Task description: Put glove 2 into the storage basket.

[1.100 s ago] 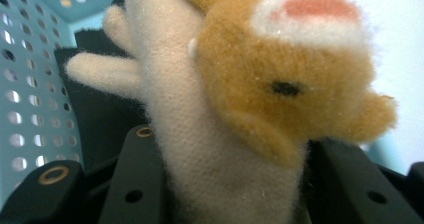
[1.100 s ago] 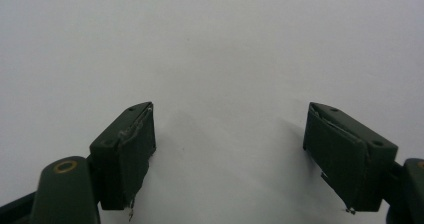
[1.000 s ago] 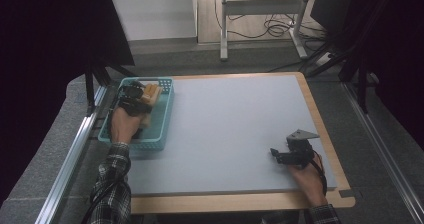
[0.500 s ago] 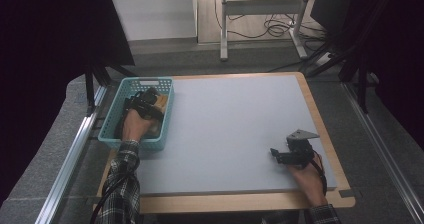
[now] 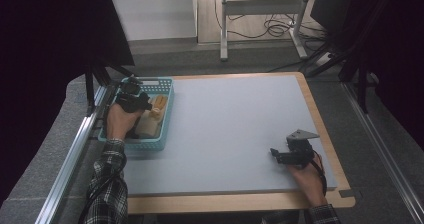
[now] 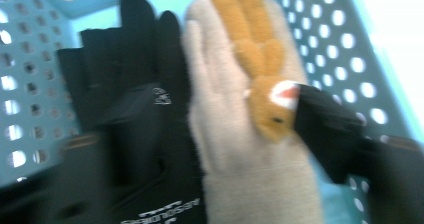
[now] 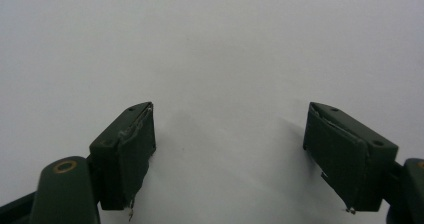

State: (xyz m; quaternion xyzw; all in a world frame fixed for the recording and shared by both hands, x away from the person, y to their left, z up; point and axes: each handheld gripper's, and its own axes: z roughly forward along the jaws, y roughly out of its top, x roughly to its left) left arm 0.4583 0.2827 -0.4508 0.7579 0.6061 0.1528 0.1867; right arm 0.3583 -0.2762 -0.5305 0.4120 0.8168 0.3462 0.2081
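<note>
1. The left gripper reaches into the teal basket. Its jaws have just been closing, with a beige glove between them; whether they press it is too blurred to tell.
2. A black glove lies touching the beige one, both in the basket.
3. The right gripper gapes wide over the grey mat, holding nothing.

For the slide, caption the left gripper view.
Left gripper over a beige glove and black glove in the teal basket.
</note>
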